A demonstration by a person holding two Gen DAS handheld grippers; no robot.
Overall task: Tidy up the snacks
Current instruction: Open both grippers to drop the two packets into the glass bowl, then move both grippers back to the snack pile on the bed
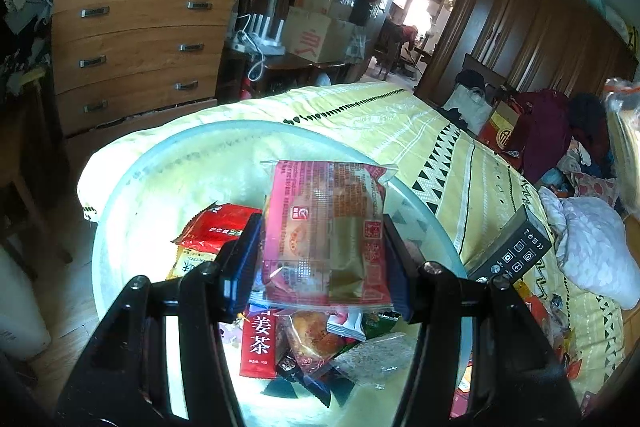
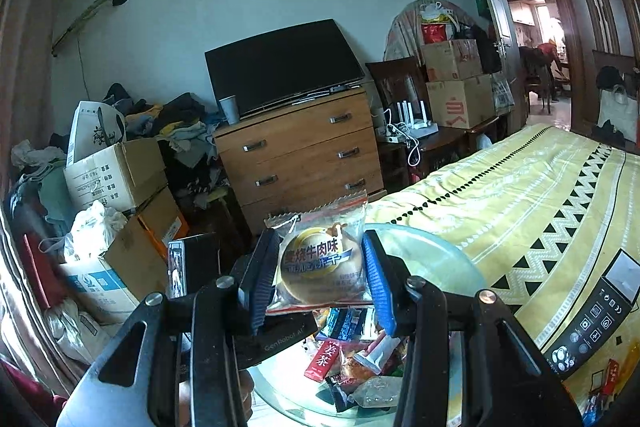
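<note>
I see left gripper clamping pink packet, long axis 12–6 | right gripper clamping round biscuit pack | bowl at 6, below both

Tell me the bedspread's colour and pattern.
Yellow bedspread with white stripes and black triangle rows; clearest in the right wrist view.

"姜茶" on red sachet
</note>
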